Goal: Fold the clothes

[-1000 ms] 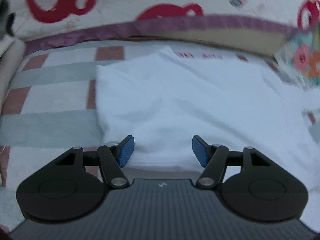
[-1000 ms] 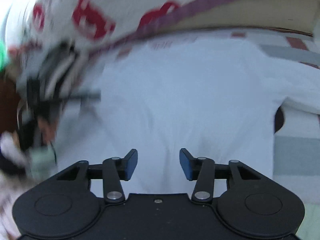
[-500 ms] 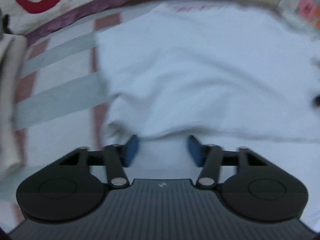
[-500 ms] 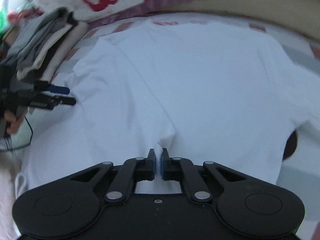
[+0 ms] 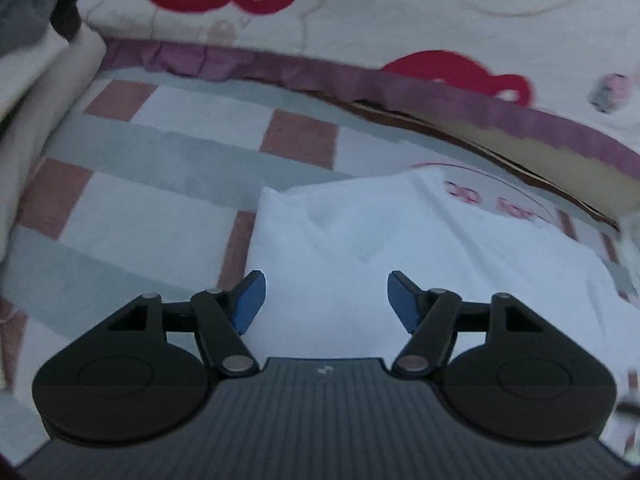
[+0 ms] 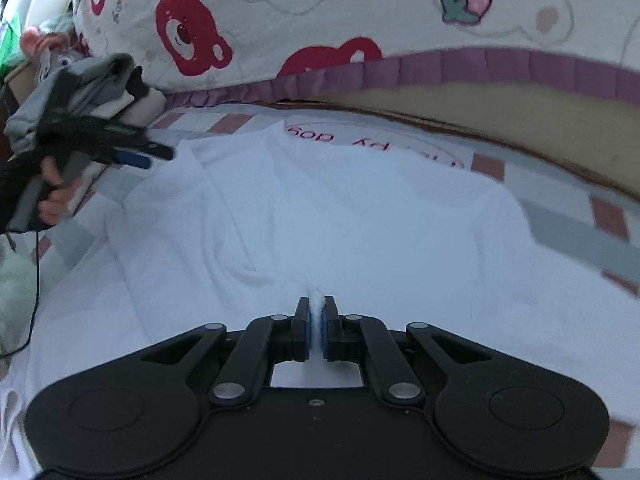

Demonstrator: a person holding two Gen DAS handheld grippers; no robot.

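Observation:
A white T-shirt [image 6: 360, 216] with pink lettering near its far edge lies spread on a checked bedsheet [image 5: 160, 184]. My right gripper [image 6: 316, 328] is shut on a pinched ridge of the shirt's near edge. In the left wrist view my left gripper [image 5: 324, 300] is open above the shirt's [image 5: 400, 256] near left corner, with nothing between its blue fingertips. In the right wrist view the left gripper [image 6: 140, 156] shows at the far left, held by a hand [image 6: 52, 196], over the shirt's left side.
A bear-print quilt [image 6: 320, 20] with a purple ruffle [image 5: 360, 80] runs along the far side of the bed. A pile of folded grey and cream clothes [image 6: 72, 88] sits at the far left, beside a plush toy [image 6: 44, 48]. A black cable [image 6: 36, 280] hangs at the left.
My right gripper closed on the shirt's near edge about half a second ago and stays shut. My left gripper drew back to the left of the shirt, so more bedsheet shows, and stays open.

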